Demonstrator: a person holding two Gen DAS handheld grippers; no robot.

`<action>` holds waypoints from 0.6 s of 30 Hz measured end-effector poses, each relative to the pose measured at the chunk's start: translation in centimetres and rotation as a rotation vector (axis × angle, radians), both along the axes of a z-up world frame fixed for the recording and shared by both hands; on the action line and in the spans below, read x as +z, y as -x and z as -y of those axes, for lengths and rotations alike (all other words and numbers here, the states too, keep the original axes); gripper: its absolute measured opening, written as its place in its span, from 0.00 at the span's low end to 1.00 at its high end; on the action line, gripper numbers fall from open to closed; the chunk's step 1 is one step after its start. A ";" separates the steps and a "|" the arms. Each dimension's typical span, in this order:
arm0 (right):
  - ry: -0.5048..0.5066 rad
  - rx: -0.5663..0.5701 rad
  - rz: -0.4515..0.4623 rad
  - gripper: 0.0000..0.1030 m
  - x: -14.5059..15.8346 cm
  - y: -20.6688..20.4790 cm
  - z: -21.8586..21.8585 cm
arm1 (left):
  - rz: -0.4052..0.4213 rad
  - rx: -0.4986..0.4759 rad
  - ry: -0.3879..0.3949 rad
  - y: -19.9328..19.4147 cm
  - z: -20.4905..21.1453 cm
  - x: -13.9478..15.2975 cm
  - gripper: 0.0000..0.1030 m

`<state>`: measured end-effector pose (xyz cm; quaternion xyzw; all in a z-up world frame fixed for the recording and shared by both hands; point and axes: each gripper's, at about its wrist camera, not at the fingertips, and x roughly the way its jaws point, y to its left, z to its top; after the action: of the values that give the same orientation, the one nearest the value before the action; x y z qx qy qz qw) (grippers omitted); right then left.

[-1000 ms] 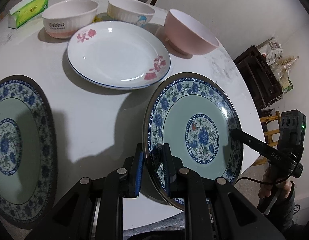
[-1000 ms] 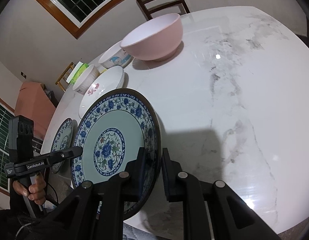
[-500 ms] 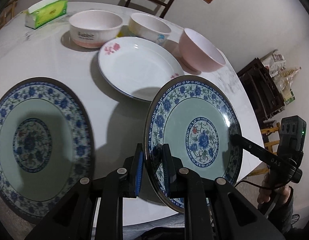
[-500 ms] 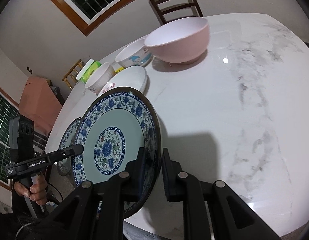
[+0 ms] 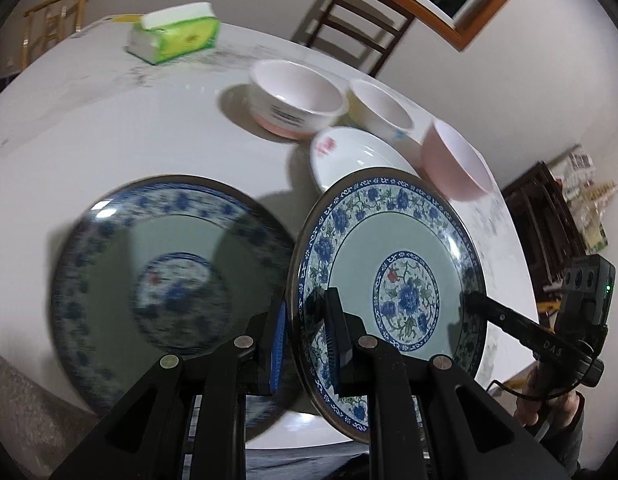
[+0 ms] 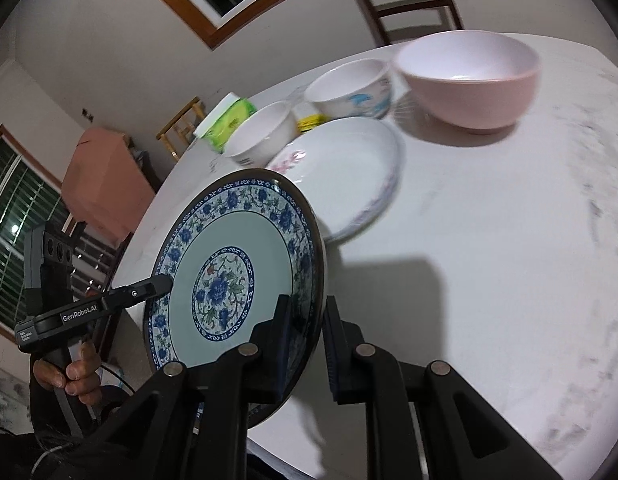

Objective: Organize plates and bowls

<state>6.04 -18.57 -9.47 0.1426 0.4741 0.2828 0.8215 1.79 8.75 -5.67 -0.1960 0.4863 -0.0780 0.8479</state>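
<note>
A blue-flowered plate with a pale green middle hangs tilted above the white marble table. My left gripper is shut on its left rim. My right gripper is shut on the opposite rim of the same plate. A matching plate lies flat on the table just left of the held one, blurred. Behind stand a white plate with pink flowers, a white lettered bowl, a white bowl with a blue drawing and a pink bowl.
A green tissue pack lies at the far side of the table. A wooden chair stands behind the table. A dark crate rack is off to the right. The table's near edge runs just below both plates.
Both grippers have carried the held plate leftward across the table, toward the matching plate, which now shows whole. The bowls and white plate have dropped back to the right.
</note>
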 end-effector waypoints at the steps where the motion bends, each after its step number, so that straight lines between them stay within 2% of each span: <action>1: -0.001 0.012 -0.001 0.15 0.0 -0.1 -0.9 | 0.002 0.012 -0.003 0.2 -0.7 0.1 0.14; 10: -0.005 0.119 -0.014 0.15 0.1 -1.2 -7.7 | 0.004 0.143 -0.028 1.7 -6.9 0.5 0.14; 18: 0.010 0.167 -0.060 0.15 -1.0 -2.0 -12.1 | -0.028 0.219 -0.040 2.8 -10.5 -0.5 0.14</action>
<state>8.01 -6.49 -10.46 0.1067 0.5101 0.3434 0.7813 -1.05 19.24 -6.15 -0.2320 0.4754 0.0276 0.8482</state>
